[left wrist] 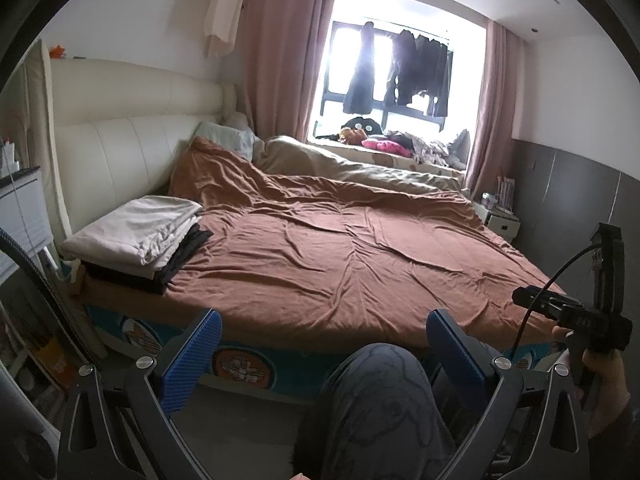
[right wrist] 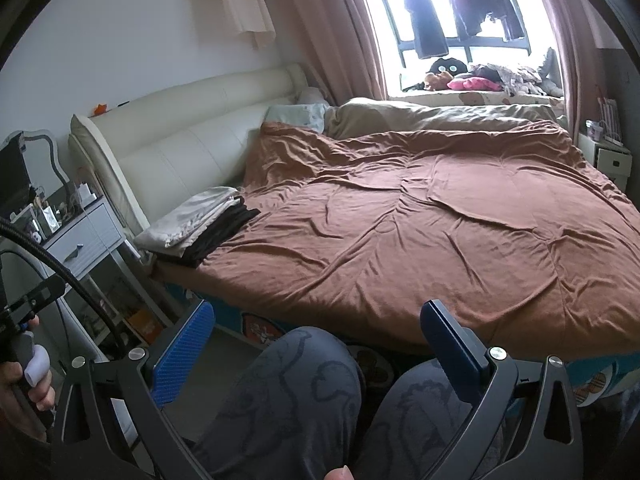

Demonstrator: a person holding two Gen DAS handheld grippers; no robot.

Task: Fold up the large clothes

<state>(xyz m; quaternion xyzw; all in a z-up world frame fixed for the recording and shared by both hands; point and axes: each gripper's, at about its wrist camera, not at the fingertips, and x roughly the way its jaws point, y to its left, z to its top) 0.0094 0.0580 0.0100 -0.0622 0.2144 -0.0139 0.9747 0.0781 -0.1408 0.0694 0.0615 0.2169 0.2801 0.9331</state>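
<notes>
Across the bed, a rumpled brown duvet covers most of the top. At the bed's headboard-side near corner sits a stack of folded clothes, cream over black. Short of the bed's near edge, above the person's patterned knees, left gripper and right gripper hang spread wide, holding nothing.

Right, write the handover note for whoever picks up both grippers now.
Left gripper: open, empty, held off the near edge of the bed, above the person's knee.
Right gripper: open, empty, likewise short of the bed.
Done: a folded stack sits at the bed's near corner by the headboard, pale piece on top of dark ones.
Left: no unfolded garment lies on the brown cover; dark clothes hang at the window, possibly next.
</notes>
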